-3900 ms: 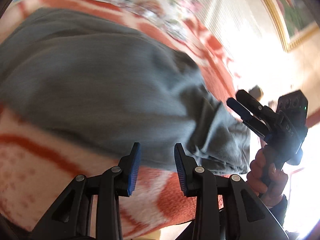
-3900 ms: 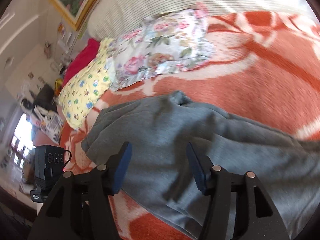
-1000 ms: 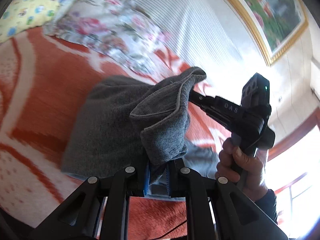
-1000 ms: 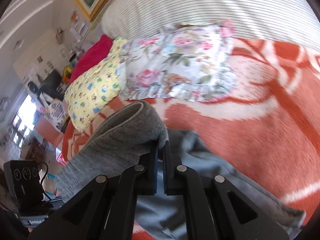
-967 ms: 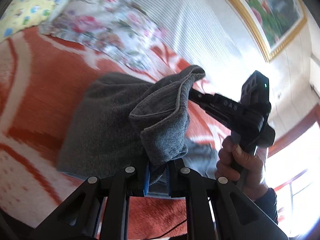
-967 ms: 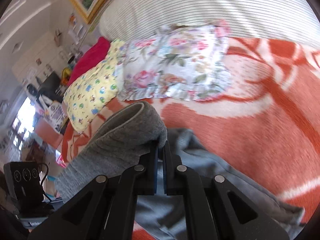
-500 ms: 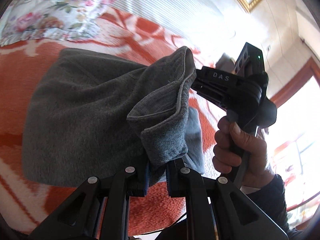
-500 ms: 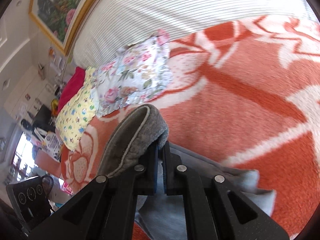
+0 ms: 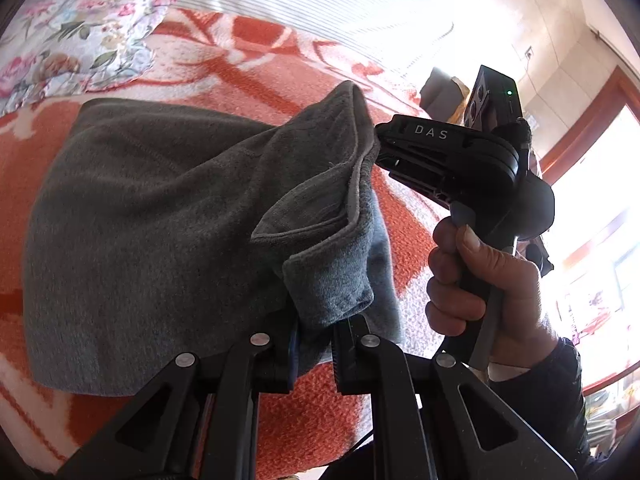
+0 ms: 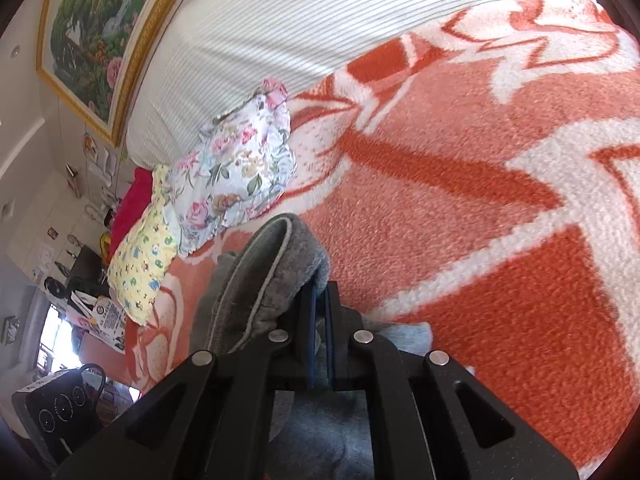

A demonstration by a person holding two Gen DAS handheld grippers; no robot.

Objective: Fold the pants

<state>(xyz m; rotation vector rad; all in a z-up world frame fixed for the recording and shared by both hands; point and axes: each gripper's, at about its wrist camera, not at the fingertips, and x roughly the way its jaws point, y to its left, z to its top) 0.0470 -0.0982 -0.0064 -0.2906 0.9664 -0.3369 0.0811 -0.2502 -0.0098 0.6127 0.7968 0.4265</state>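
1. Surroundings: an orange-and-white blanket (image 10: 460,208) is covering the bed. A floral pillow (image 10: 236,172) is lying near the striped headboard (image 10: 280,20), with a yellow patterned pillow (image 10: 140,264) just beside it and something red behind that. A gold-framed painting (image 10: 92,36) is hanging on the wall above. Shelves with small clutter are showing at the left edge of the right wrist view – too small to identify.
2. Obstruction: nothing is sitting on the blanket beside the pants. The lifted fabric itself is blocking each camera's view of its own fingertips.
3. Pants (image 9: 152,216): grey, soft fleece-like fabric, lying on the blanket in front of the floral pillow. The far part is lying flat; the near edge is being held up off the bed, a hemmed band curling over between the two tools.
4. Left gripper (image 9: 314,340): jaws are pinching a bunched fold of the pants, pads narrowly apart with cloth between.
5. Right gripper (image 10: 320,320): jaws are pressed nearly together on the pants' edge, the fabric draping over the left finger. In the left wrist view its tip (image 9: 384,144) is disappearing into the raised cloth.
6. Right hand (image 9: 480,276) is wrapping the handle of the right gripper, dark sleeve at the wrist.
7. Hard to read: the window side is blowing out to white – no detail there. A dark device (image 10: 52,412) at the lower left of the right wrist view is cut off by the frame. How many layers the pants are in – cannot tell.
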